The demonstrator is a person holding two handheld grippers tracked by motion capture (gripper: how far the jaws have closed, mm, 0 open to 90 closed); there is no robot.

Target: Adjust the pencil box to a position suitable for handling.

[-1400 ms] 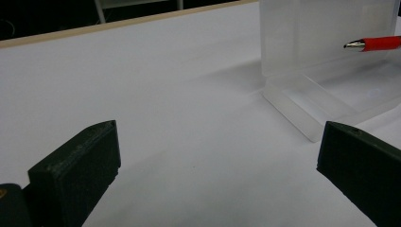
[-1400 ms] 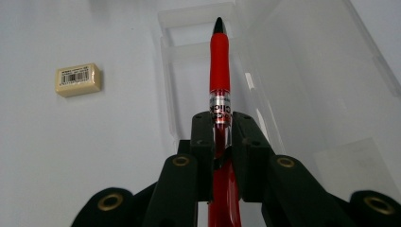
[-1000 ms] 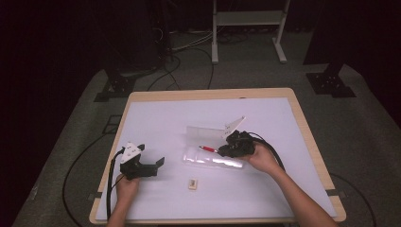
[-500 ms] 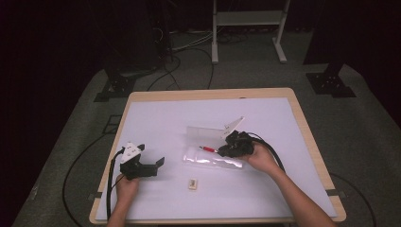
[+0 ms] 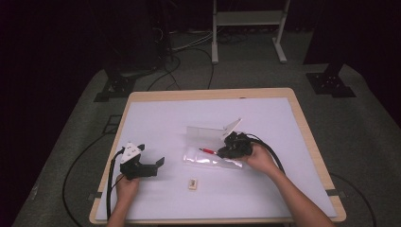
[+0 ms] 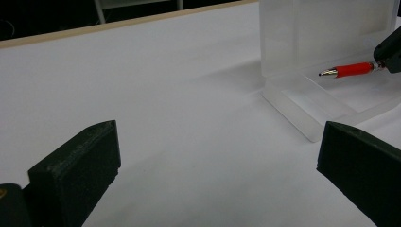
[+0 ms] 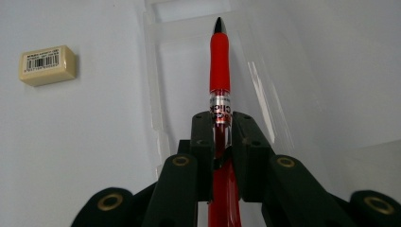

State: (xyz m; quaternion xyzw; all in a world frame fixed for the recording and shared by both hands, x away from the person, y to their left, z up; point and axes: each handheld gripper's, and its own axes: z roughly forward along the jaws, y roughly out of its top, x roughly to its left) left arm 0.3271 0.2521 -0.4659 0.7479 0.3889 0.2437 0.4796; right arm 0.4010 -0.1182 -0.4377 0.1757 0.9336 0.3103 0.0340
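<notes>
While the right gripper [image 7: 221,137] pointed over the open clear case [image 7: 189,71], its two black jaws stood pressed together on the barrel of a red pen [image 7: 219,56], whose dark tip projected forward above the case's shallow tray. In the high view this right gripper [image 5: 226,150] sat just right of the table's centre, with the red pen [image 5: 208,151] extending leftward from it over the clear case [image 5: 208,160], and the right hand [image 5: 259,157] gripped the tool from behind. The case lay flat on the white table [image 5: 283,189] with its transparent lid raised at the far side. From the left gripper view the pen [image 6: 352,70] appeared level above the tray of the case [image 6: 302,101], with its metal point directed away from the right gripper's jaw at the picture's edge; whether the pen touched the tray could not be determined. The left gripper [image 6: 217,175] held its jaws wide apart with nothing between them, over bare table surface. In the high view the left gripper [image 5: 150,165] rested near the table's left front area, well apart from the case, with the left hand [image 5: 126,184] behind it. A small cream eraser [image 5: 192,183] with a barcode label lay on the table between the two grippers, near the front edge and apart from the case.
</notes>
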